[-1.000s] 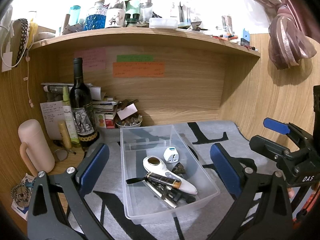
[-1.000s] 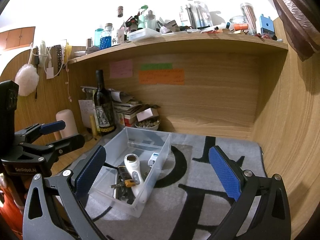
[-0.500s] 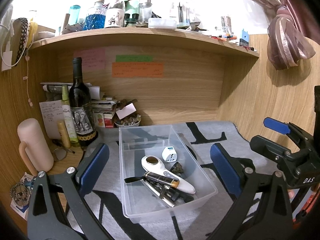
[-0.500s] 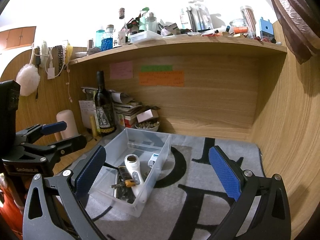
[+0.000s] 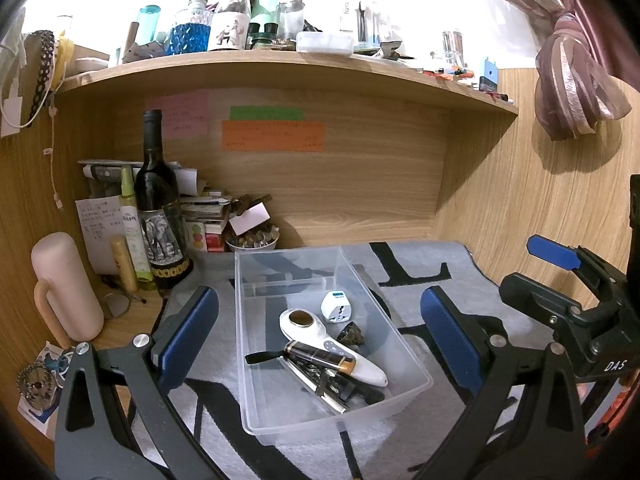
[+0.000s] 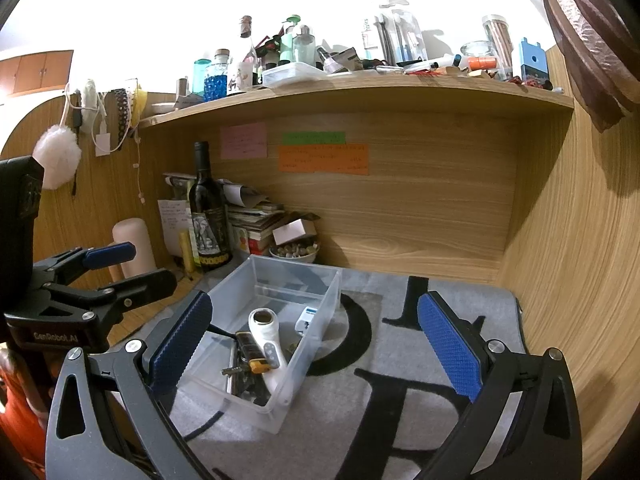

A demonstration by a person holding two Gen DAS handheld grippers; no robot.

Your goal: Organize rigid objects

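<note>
A grey mat point(image 6: 400, 344) with large black letters is spread under both tongs, and no loose object is seen on its visible part. A clear plastic bin point(image 5: 404, 344) is set on it, framed between the fingers of the left gripper point(image 5: 320, 332) and ahead and to the left of the right gripper point(image 6: 316, 344). Both tongs are held wide apart with nothing between the pads.

Inside the bin, a white handheld device point(image 5: 320, 332) is laid diagonally, a brown-and-black cylinder point(image 5: 320, 356) is rested across it, and metal tools point(image 5: 320, 384) are piled nearest the tongs. A white travel adapter point(image 5: 338, 307) and a small dark lump point(image 5: 352, 334) are placed further in.

The gathering is judged essentially finished; whether the items by the wine bottle point(image 5: 158, 216), to the left, are meant to follow cannot be told.
</note>
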